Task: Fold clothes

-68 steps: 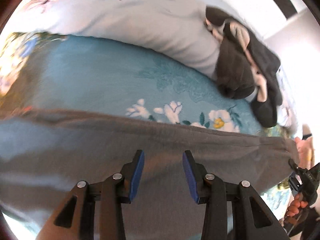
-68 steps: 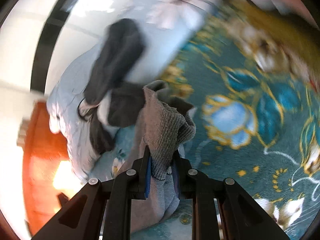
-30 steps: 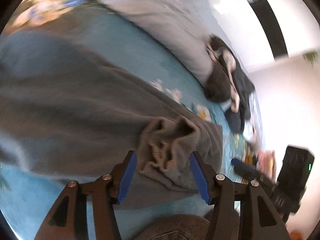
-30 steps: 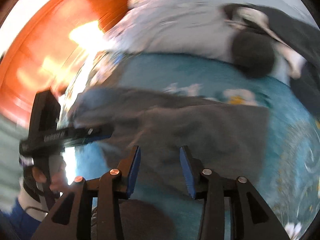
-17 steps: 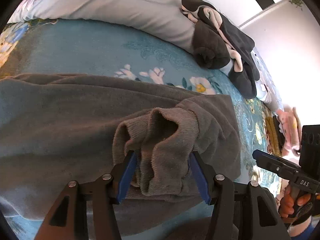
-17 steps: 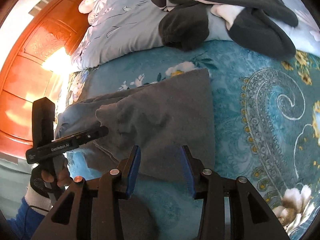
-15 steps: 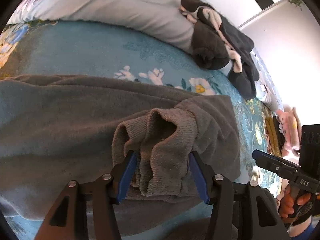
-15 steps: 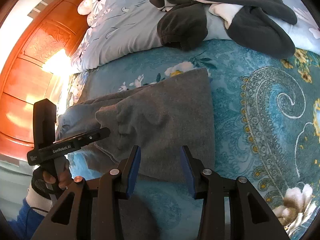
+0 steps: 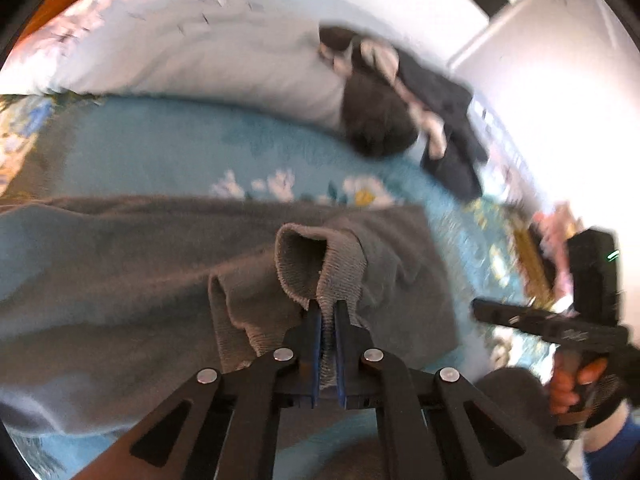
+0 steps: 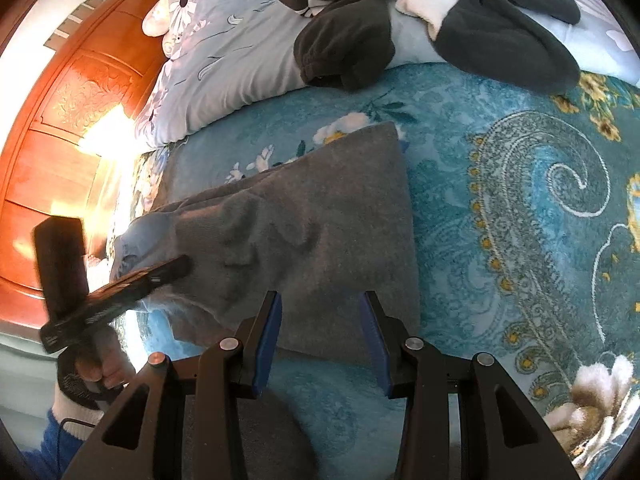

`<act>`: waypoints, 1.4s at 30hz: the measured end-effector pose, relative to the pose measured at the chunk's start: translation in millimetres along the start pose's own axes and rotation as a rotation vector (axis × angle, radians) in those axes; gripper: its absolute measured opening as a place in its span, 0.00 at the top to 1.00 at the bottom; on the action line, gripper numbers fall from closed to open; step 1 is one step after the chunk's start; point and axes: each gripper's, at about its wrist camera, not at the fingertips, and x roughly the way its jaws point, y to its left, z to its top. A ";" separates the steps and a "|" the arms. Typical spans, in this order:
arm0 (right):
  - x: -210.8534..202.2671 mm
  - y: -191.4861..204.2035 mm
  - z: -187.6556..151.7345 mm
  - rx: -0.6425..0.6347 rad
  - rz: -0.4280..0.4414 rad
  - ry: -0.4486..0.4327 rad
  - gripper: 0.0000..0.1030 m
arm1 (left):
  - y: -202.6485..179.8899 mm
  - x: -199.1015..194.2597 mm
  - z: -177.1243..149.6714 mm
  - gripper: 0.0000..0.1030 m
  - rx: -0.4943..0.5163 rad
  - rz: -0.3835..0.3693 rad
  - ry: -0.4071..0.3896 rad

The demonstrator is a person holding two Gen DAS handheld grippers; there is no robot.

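In the right wrist view a carved orange wooden headboard fills the left edge, and just below it a hand in a blue sleeve holds the left gripper, whose dark body reaches in over the near left part of the grey garment. That garment lies flat on the bed's teal floral bedspread, its long axis running from the headboard side out toward the middle of the bed, and its straight short edge faces right, toward the paisley pattern. In the left wrist view, which is blurred, the same garment stretches across the frame from left to right, and its ribbed cuff stands up in a loose fold; the left jaws are pressed narrowly together on that cuff, with knit fabric showing between the blue pads. The right gripper hovers at the garment's near edge with its jaws wide and nothing between them; whether the tips touch the cloth I cannot tell. Behind the garment a pale grey floral pillow lies against the headboard, and to its right a dark grey and white garment is heaped partly on the pillow and partly on the bedspread, well apart from the grey one
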 end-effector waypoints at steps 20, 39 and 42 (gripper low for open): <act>30.9 -11.9 -2.2 0.021 -0.068 0.082 0.59 | 56.9 25.7 -7.0 0.37 -0.245 -0.083 0.072; 20.6 -3.2 3.3 -0.004 -0.030 0.064 0.59 | 41.0 19.8 27.2 0.91 -0.153 -0.150 -0.025; 19.8 3.5 5.6 -0.031 -0.013 0.054 0.59 | 48.5 17.6 37.0 0.91 -0.145 -0.089 -0.033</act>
